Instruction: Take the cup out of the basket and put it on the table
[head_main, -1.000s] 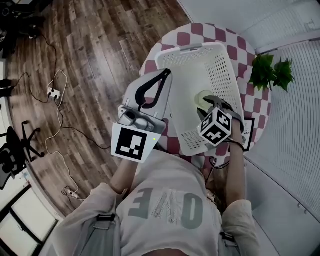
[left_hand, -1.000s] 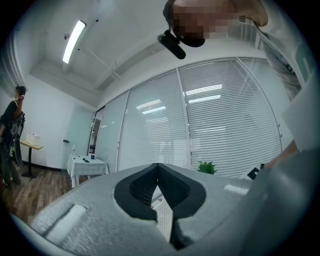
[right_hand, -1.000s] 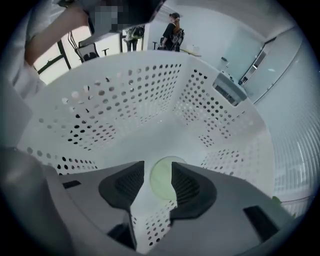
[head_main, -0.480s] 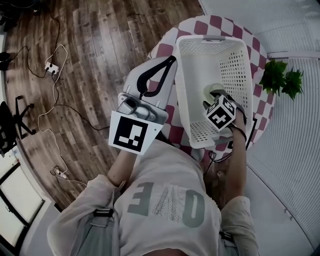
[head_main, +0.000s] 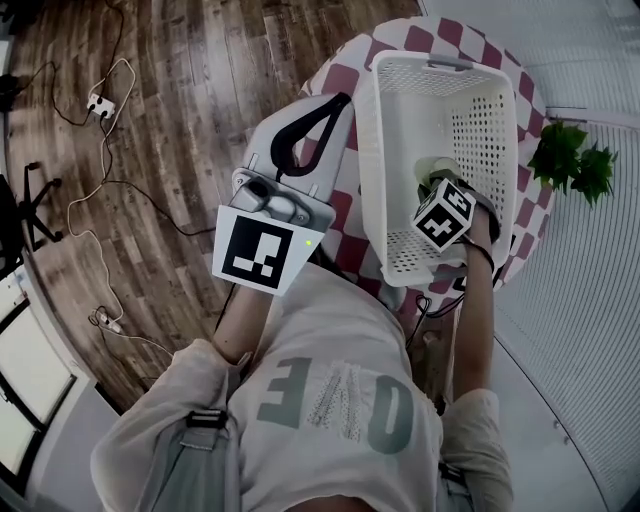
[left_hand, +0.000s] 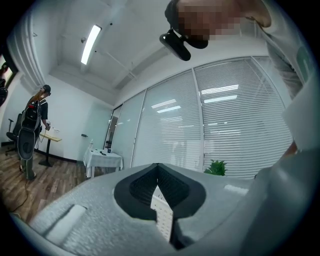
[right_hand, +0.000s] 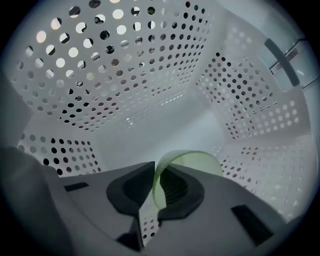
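Observation:
A white perforated basket (head_main: 371, 150) stands on a round red-and-white checkered table (head_main: 405, 32). Low inside it sits a pale green cup (head_main: 430, 168). My right gripper (head_main: 434, 184) reaches straight down into the basket. In the right gripper view its jaws (right_hand: 156, 169) have just been closing, and the cup (right_hand: 196, 163) has its thin rim pinched between them, one pad inside and one outside. My left gripper (head_main: 339, 101) hangs level outside the basket's left wall, shut with nothing in it. Through the slit below its tips (left_hand: 158, 175) a strip of basket wall shows.
A green potted plant (head_main: 571, 160) stands at the table's right edge by the window blinds. Cables and a power strip (head_main: 98, 102) lie on the wooden floor at the left. In the left gripper view a person (left_hand: 31, 131) stands far off near a white-clothed table (left_hand: 103, 160).
My right gripper has sunk deeper into the basket and its jaws have closed on the cup's rim. The left gripper has drifted slightly alongside the basket.

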